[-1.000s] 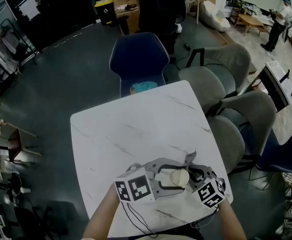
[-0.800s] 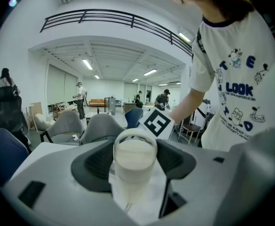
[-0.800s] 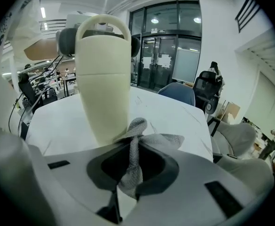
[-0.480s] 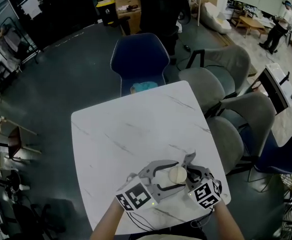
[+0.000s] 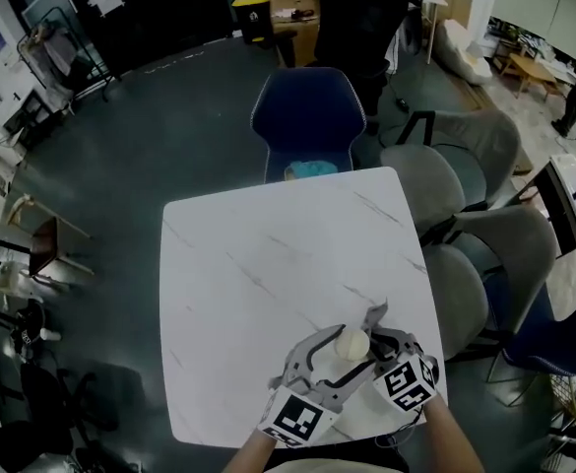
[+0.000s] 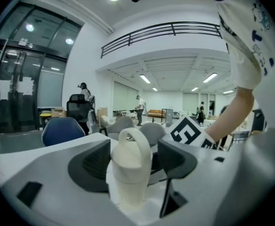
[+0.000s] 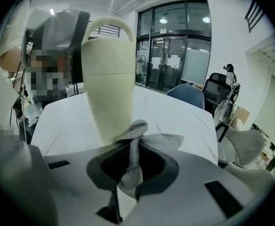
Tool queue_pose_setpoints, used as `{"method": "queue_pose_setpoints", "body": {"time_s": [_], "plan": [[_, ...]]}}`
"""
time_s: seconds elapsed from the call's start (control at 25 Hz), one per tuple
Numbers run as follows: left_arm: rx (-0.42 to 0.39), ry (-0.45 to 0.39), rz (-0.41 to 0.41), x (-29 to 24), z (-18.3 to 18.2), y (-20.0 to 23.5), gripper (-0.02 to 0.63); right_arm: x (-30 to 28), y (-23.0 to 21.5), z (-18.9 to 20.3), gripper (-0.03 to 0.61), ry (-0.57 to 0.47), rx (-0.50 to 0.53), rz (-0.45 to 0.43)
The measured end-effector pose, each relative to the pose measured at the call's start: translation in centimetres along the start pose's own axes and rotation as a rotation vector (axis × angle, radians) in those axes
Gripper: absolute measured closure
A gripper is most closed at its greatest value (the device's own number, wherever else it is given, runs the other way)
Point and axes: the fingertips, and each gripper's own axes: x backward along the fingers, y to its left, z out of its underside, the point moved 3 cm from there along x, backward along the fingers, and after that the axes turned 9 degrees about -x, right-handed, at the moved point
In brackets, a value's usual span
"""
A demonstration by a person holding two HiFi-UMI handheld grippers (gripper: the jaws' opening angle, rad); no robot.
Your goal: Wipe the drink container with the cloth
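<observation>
A cream drink container (image 5: pixel 352 343) with a loop handle stands near the front right corner of the white marble table (image 5: pixel 258 264). My left gripper (image 5: pixel 341 355) is shut on the container (image 6: pixel 129 166), one jaw pressing each side. My right gripper (image 5: pixel 384 341) is just right of it, shut on a grey cloth (image 5: pixel 374 316). In the right gripper view the cloth (image 7: pixel 130 161) is bunched between the jaws of the right gripper (image 7: pixel 132 147). Its upper fold touches the base of the container (image 7: pixel 109 84).
A blue chair (image 5: pixel 309 116) stands at the table's far side with a teal object (image 5: pixel 312 169) on its seat. Grey chairs (image 5: pixel 465 215) line the right side. The table's near edge (image 5: pixel 228 434) lies just below my grippers.
My left gripper has swung round toward the table's near edge, still holding the container. The right gripper with the cloth has stayed against the container. The head view has shifted.
</observation>
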Motion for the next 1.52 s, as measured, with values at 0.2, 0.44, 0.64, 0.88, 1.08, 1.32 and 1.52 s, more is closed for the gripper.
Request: {"method": "queue_pose_setpoints", "body": {"time_s": [0.2,0.44,0.64,0.88,1.08,1.32,1.52], "plan": [[0.027,0.052,-0.15,-0.5,0.7,0.4,0.322,0.2,0.1,-0.1,0.528,0.001,0.026,-0.039],[0.056,0.08,-0.239,-0.7,1.0,0.3,0.324,0.2,0.5,0.0,0.528,0.0,0.068,-0.085],[0.046,0.033,-0.24,-0.4,0.4,0.4,0.328,0.6,0.8,-0.2,0.528,-0.014,0.117,-0.148],[0.004,0.002,-0.132,-0.2,0.5,0.5,0.328,2.0,1.2,-1.2,0.528,-0.045,0.202,-0.205],[-0.035,0.003,-0.014,-0.6,0.1,0.4,0.328,3.4,1.0,-2.0,0.528,-0.076,0.216,-0.236],[-0.081,0.0,0.116,-0.9,0.3,0.5,0.328,5.1,0.9,-3.3,0.528,-0.092,0.246,-0.277],[-0.115,-0.005,0.221,-1.0,0.3,0.9,0.328,6.3,0.4,-5.3,0.528,-0.115,0.279,-0.299]]}}
